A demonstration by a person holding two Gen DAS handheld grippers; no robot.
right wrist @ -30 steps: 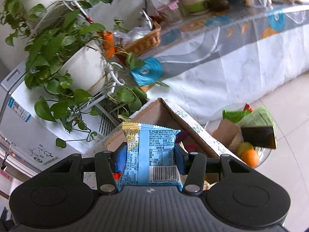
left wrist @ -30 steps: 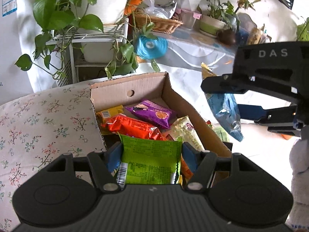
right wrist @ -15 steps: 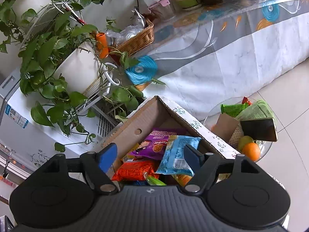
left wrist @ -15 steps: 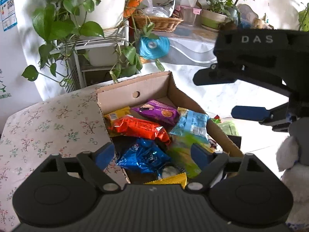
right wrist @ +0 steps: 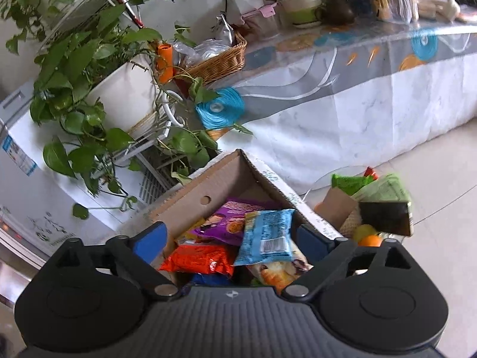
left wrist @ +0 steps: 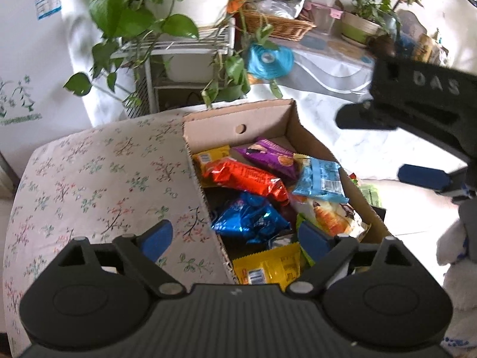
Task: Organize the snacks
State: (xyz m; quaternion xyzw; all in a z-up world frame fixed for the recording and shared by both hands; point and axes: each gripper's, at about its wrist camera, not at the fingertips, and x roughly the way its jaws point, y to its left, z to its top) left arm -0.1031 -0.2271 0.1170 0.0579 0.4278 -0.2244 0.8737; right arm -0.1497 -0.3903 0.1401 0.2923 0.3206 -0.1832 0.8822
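An open cardboard box on the floral cloth holds several snack packs: orange, purple, dark blue, yellow and a croissant pack. A light blue pack lies loose on top near the right wall. My left gripper hovers over the box's near left edge, its jaws opening with nothing between them. Only a green sliver shows by its right finger. My right gripper hangs above the box, jaws opening, the light blue pack lying free below.
The floral-cloth table stretches left of the box. A plant stand with trailing leaves stands behind. A long covered table with a wicker basket runs at the back. A low glass table with fruit and a phone sits right.
Both grippers opened. The green pack left my left jaws and the light blue pack left my right jaws; both dropped into the box.
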